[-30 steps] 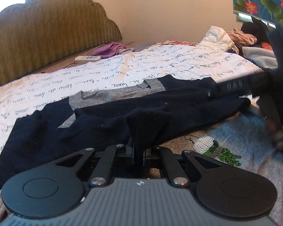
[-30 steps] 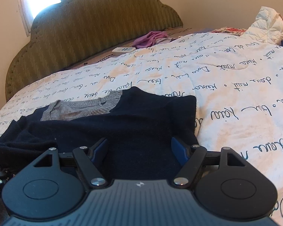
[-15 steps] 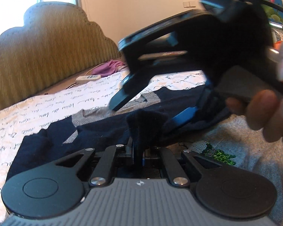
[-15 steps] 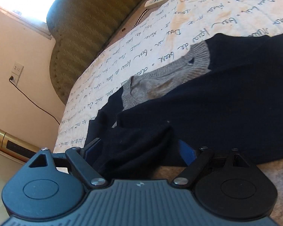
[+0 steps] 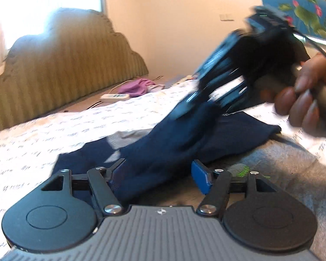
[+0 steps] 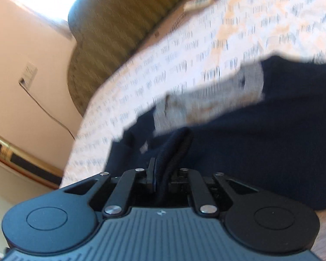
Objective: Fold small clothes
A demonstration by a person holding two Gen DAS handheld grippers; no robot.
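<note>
A small navy sweater (image 5: 173, 143) with a grey collar (image 6: 208, 100) lies on the bed. My left gripper (image 5: 157, 175) is open, its blue pads either side of a navy fold that runs between them. My right gripper (image 6: 163, 179) is shut on a bunched fold of the sweater (image 6: 178, 143). In the left wrist view my right gripper (image 5: 197, 106), blurred, holds that fold lifted above the bed, with the hand (image 5: 304, 100) behind it.
The bed has a white cover with script print (image 5: 54, 134) and a green padded headboard (image 5: 60, 76). A remote (image 5: 115, 96) and purple cloth (image 5: 134, 87) lie near the headboard. A grey garment (image 5: 282, 169) lies under the sweater at right.
My left gripper has opened and let go of the navy fold. My right gripper has shut on the fold and lifted it up to the right.
</note>
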